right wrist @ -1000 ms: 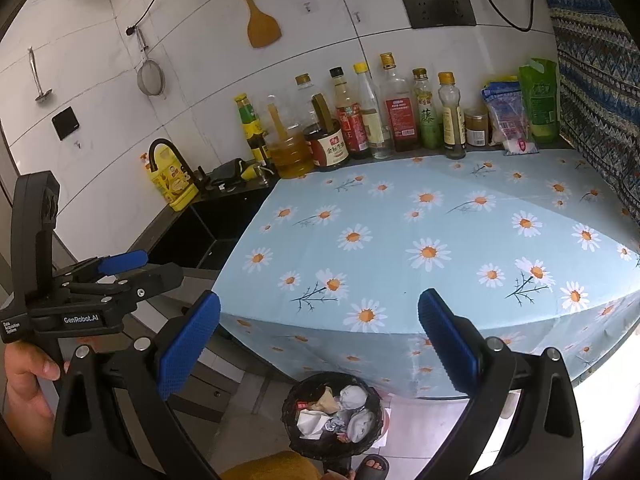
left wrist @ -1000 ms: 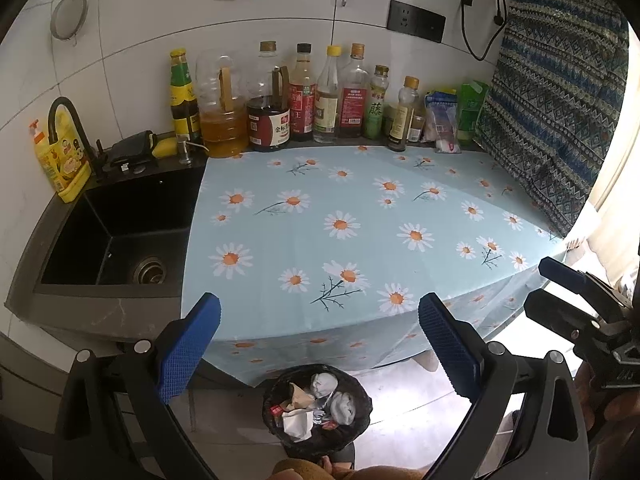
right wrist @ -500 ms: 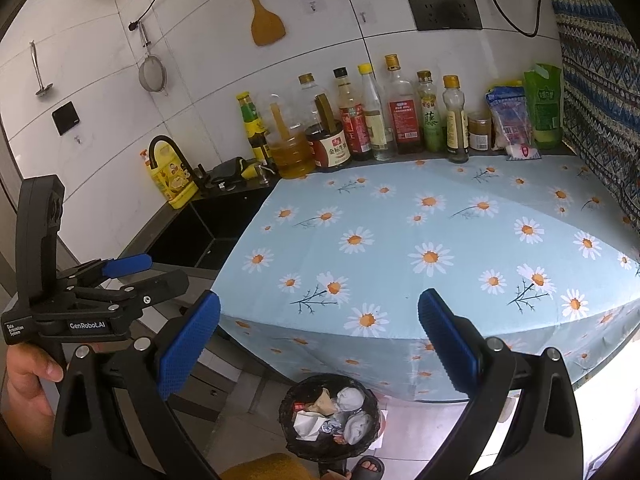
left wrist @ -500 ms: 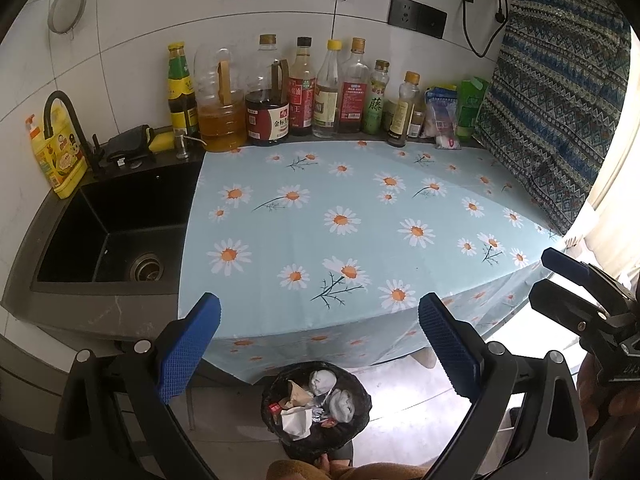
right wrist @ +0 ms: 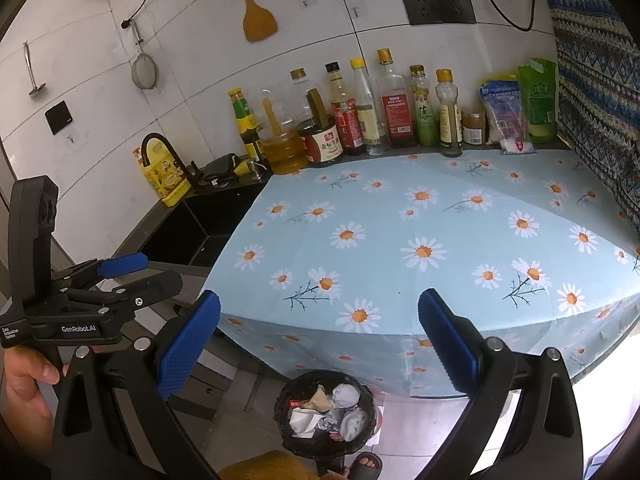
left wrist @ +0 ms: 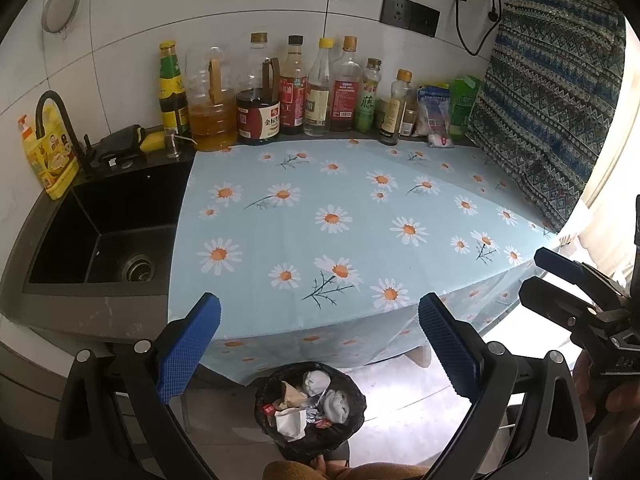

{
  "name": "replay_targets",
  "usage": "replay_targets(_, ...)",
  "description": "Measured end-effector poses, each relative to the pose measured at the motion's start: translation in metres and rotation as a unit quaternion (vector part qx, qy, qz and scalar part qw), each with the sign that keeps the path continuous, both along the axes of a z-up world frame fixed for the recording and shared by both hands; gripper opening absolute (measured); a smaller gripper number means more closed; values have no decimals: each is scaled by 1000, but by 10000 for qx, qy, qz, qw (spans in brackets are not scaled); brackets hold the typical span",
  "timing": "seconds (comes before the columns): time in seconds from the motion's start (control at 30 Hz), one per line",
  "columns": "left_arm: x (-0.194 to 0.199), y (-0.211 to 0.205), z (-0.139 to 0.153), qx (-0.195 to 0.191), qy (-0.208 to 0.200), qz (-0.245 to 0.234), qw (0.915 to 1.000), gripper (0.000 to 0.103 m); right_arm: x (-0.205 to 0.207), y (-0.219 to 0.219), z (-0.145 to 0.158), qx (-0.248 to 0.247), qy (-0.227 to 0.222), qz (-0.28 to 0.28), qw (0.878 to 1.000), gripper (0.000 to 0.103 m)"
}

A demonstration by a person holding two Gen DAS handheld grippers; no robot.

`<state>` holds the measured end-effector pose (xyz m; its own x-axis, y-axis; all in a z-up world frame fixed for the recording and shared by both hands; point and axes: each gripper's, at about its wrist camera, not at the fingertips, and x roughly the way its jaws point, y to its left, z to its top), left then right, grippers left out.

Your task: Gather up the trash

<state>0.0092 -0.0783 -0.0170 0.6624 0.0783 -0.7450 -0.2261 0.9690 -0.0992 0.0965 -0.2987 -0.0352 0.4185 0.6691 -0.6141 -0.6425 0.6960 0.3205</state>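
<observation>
A black-lined trash bin stands on the floor below the counter's front edge, filled with crumpled paper, tissue and wrappers; it also shows in the right wrist view. My left gripper is open and empty, held above and in front of the bin. My right gripper is open and empty too, at the same height. Each gripper shows in the other's view: the right one at the right edge, the left one at the left edge. The daisy tablecloth bears no loose trash.
A row of sauce and oil bottles and packets lines the back wall. A black sink with a faucet and yellow dish soap lies left. A patterned cloth hangs right. My sandalled foot is by the bin.
Both grippers have lifted and drawn back slightly, so the counter and bin sit a little lower in view. Both stay open and empty.
</observation>
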Motion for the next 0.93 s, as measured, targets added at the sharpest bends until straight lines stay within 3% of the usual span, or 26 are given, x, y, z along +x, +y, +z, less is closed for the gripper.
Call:
replay_targets(0.37, -2, -1, -3, -159, 36, -51, 9999, 96, -1, -4, -2, -2, 7, -57, 10000, 98)
replay_targets(0.93, -7, 2, -5, -76, 49, 95, 9999, 96, 3, 0, -3, 45, 45, -92, 9999, 98)
